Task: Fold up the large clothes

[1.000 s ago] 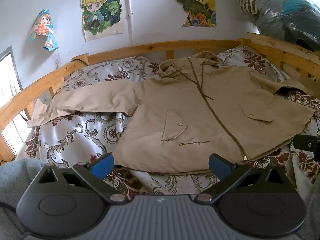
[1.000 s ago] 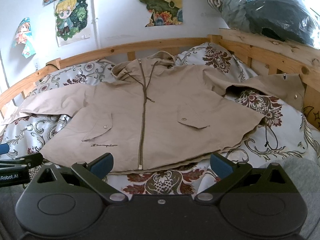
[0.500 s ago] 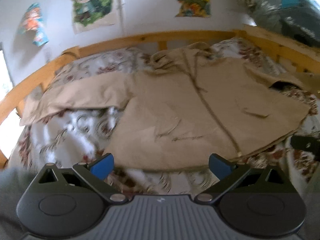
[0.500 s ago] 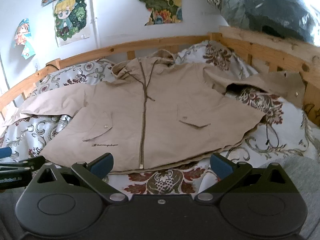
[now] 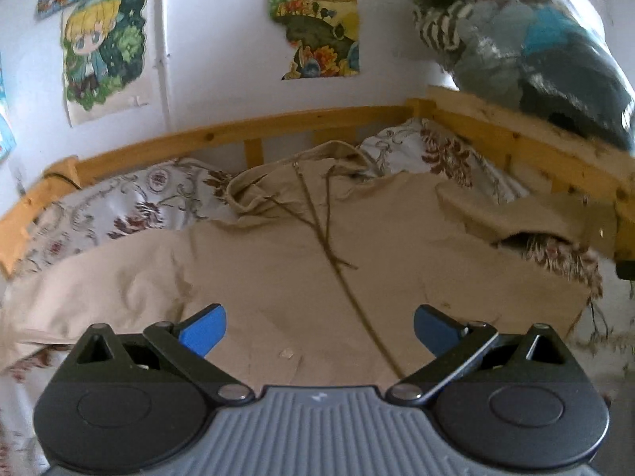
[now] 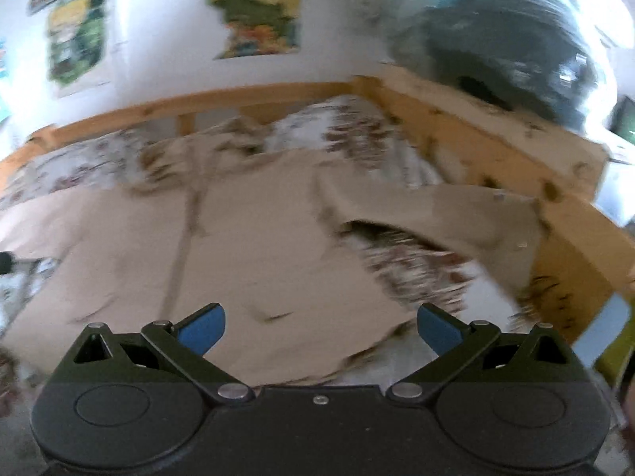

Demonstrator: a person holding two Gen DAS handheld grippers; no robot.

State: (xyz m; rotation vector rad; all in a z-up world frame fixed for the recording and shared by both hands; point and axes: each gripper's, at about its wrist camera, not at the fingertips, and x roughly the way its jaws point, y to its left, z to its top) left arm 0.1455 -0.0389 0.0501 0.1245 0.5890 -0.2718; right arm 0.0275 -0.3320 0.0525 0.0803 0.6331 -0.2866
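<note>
A tan zip-up jacket [image 5: 301,277] lies spread front-up on the bed, hood toward the far rail. It also shows, blurred, in the right wrist view [image 6: 254,246]. Its right sleeve [image 6: 476,218] lies out toward the right-hand rail, and its left sleeve [image 5: 91,289] stretches left. My left gripper [image 5: 316,327] is open and empty, low over the jacket's lower front near the zipper. My right gripper [image 6: 320,325] is open and empty over the jacket's lower right part, near its hem.
A wooden bed rail [image 5: 278,127] runs along the back and right side [image 6: 496,146]. Floral bedding [image 5: 131,202] lies under the jacket. A bag of bundled clothes [image 5: 535,51] sits above the right rail. Posters [image 5: 313,23] hang on the white wall.
Both grippers have moved forward over the jacket, which now fills more of each view. The right wrist view has swung right and is blurred. Both stay open.
</note>
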